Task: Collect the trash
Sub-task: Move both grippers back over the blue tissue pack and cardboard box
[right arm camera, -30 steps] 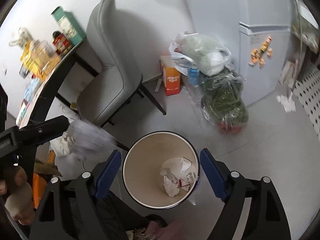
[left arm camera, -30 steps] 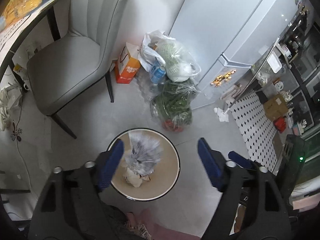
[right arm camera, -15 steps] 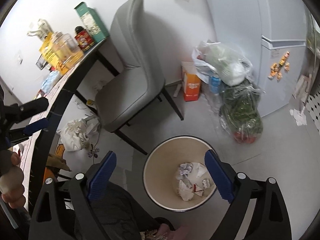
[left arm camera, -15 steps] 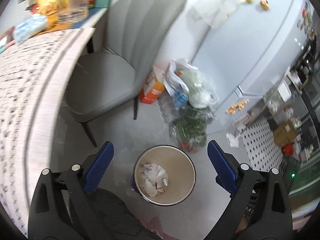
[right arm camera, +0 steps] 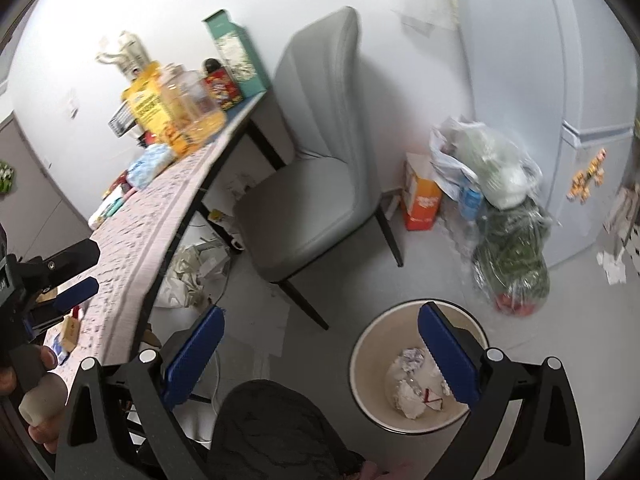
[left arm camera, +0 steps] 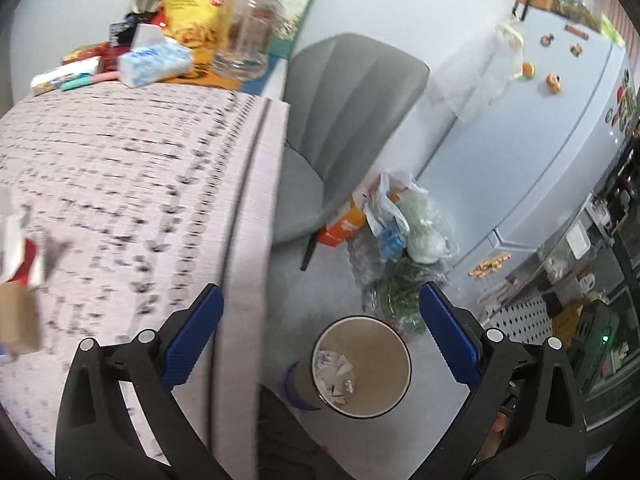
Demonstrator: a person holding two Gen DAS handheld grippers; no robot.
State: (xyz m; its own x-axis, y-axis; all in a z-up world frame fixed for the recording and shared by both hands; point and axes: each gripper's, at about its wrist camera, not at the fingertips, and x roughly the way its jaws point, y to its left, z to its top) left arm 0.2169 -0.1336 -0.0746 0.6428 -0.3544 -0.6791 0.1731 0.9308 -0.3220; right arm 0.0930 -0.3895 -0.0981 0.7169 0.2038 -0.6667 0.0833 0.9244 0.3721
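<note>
A round beige trash bin [left arm camera: 384,360] stands on the floor with crumpled paper and wrappers [left arm camera: 334,372] inside. My left gripper [left arm camera: 320,290] hovers high above it, beside the edge of the patterned table [left arm camera: 120,200]. Its jaws are opening and nothing is between them. A red-and-white scrap [left arm camera: 20,256] and a small brown box [left arm camera: 16,316] lie blurred at the table's left. My right gripper [right arm camera: 320,310] is also above the bin [right arm camera: 360,352], which holds the trash [right arm camera: 416,380]; its jaws are opening and empty. The left gripper [right arm camera: 95,267] shows over the table.
A grey chair [right arm camera: 320,184] stands between the table and a white fridge [left arm camera: 540,140]. Plastic bags of greens [right arm camera: 512,256] and an orange carton [right arm camera: 420,200] sit on the floor by the fridge. A tissue box [left arm camera: 154,60], glass jar [left arm camera: 248,36] and yellow packet [left arm camera: 196,4] crowd the table's far end.
A crumpled silvery wrapper between the left jaws dropped into the bin. Both grippers then rose and drew back from the bin, jaws widening; the left one swung over the table edge.
</note>
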